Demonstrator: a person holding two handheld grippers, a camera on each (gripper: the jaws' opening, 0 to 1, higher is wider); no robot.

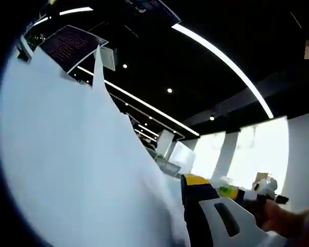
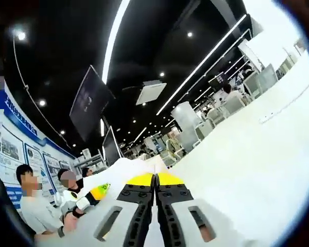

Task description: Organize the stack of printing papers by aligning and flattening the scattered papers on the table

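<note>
In the left gripper view, paper (image 1: 67,170) rises at left, a gripper (image 1: 216,216) to its right. In the right gripper view, paper (image 2: 242,175) lies right of the gripper (image 2: 155,206); people (image 2: 33,206) sit left.

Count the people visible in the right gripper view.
2 at the view's lower left: one person in a white shirt, another just behind. More may be hidden or too small farther back.

I see a black ceiling (image 1: 206,56) crossed by long white light strips (image 1: 224,62), with small round spotlights (image 1: 169,90) between them. At the right of the left gripper view, bright windows (image 1: 257,152) glow. In the right gripper view, a dark hanging screen (image 2: 90,103) sits centre-left and a poster wall (image 2: 18,136) runs along the left.
</note>
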